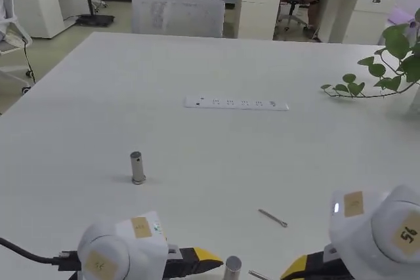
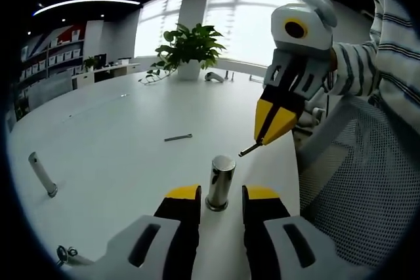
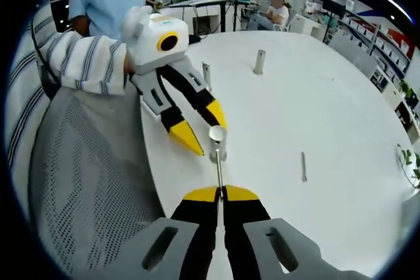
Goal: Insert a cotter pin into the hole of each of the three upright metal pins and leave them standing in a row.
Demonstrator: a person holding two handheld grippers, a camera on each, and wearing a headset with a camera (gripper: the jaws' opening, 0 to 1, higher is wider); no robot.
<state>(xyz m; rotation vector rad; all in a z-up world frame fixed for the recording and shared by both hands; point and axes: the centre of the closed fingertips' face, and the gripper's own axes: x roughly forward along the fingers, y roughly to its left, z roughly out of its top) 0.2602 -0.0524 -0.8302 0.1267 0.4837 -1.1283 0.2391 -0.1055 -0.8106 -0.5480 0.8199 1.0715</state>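
**White rectangular table** (image 1: 79, 96) with pin-assembly work, shown in the head view and both gripper views. The left gripper (image 2: 222, 193) has its yellow-tipped jaws spread, one on either side of a short, upright, silver metal pin (image 2: 220, 178) that stands near the table's near edge. Whether the tips touch it cannot be told. The right gripper (image 3: 220, 193) has its jaws pressed together on a thin steel cotter pin (image 3: 218, 165), whose free end points at that metal pin and ends just beside it. A second metal pin (image 3: 207, 73) and a third metal pin (image 3: 260, 61) stand upright farther off, apart from each other. A second cotter pin (image 1: 272, 218) lies flat on the table. A white power strip (image 1: 236, 103) lies at mid-table, and a green leafy plant (image 1: 394, 42) stands at the right edge.
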